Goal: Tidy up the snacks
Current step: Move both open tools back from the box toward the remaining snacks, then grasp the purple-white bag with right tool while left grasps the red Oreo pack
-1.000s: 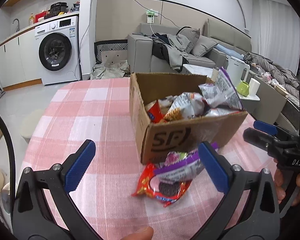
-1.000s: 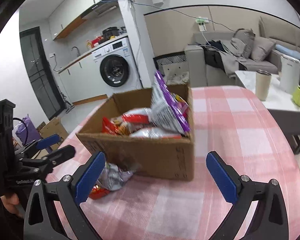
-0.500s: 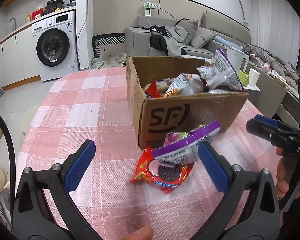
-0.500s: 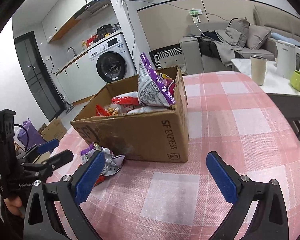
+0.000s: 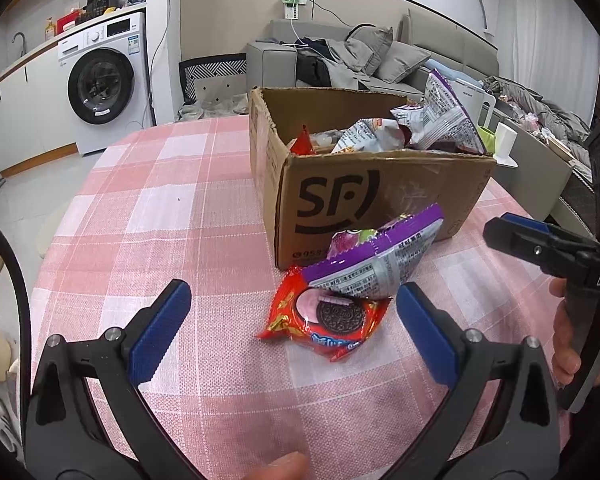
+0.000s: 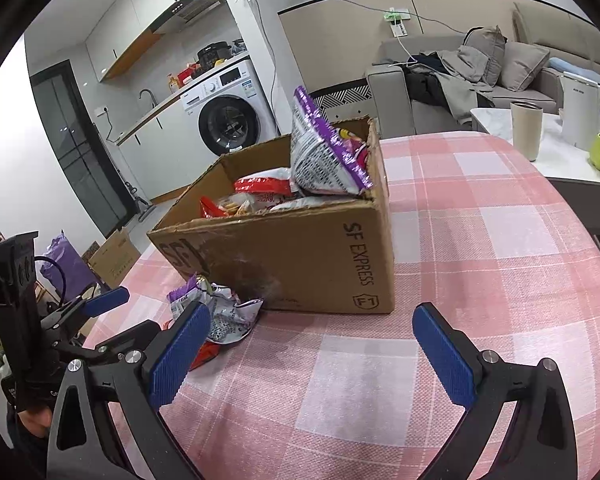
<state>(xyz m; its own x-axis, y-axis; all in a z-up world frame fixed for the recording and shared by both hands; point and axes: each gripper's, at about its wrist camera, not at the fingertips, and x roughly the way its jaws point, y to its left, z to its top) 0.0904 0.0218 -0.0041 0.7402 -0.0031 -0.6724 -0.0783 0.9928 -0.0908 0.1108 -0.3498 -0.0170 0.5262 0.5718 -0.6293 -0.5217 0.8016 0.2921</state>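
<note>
An open cardboard box [image 5: 364,196] [image 6: 300,248] holds several snack bags, one purple-edged bag [image 5: 440,120] [image 6: 324,152] standing tall at its corner. On the cloth before the box lies a red cookie packet [image 5: 324,320], with a purple and silver bag [image 5: 376,264] [image 6: 220,308] leaning on it. My left gripper [image 5: 292,320] is open, with the packet between and just beyond its blue pads. My right gripper [image 6: 308,348] is open over bare cloth, right of the loose bags. Each gripper shows in the other's view, hand-held.
The round table has a pink checked cloth [image 5: 172,208] [image 6: 480,240]. A side table [image 6: 560,148] with a cup, kettle and green mug stands right of it. A washing machine [image 5: 100,84], sofa [image 5: 340,60] and floor boxes [image 6: 112,256] lie beyond.
Both grippers have risen and drawn back a little from the box, tilting down, so the two loose bags in front of it now show fully. Nothing was grasped.
</note>
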